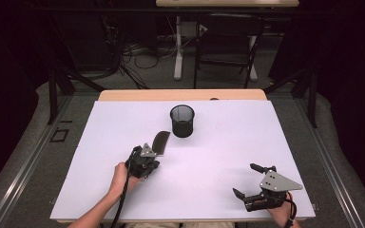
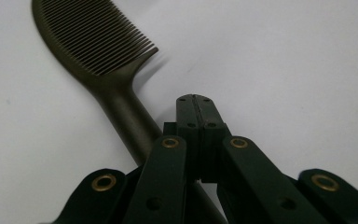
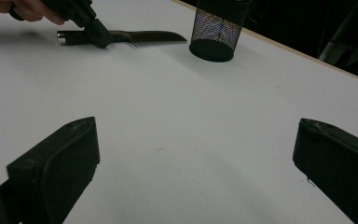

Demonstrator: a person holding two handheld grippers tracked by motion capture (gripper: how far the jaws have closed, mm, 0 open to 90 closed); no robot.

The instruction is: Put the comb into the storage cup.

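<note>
A dark comb [image 1: 161, 141] lies flat on the white table, its teeth end towards a black mesh cup [image 1: 182, 121]. My left gripper [image 1: 157, 154] rests over the comb's handle. In the left gripper view its jaws [image 2: 196, 100] are shut pad to pad with nothing between them, and the comb [image 2: 93, 42] runs past on their left and under the linkage. My right gripper [image 1: 244, 179] sits near the front right of the table, open and empty. In the right gripper view [image 3: 196, 154] the comb [image 3: 144, 36], the cup [image 3: 216, 32] and the left gripper [image 3: 100, 37] are far ahead.
The white tabletop [image 1: 218, 156] has a wooden strip [image 1: 180, 95] along its far edge. Beyond it stand a chair [image 1: 225, 42], a table leg and loose cables on the floor. Dark stands flank both sides of the table.
</note>
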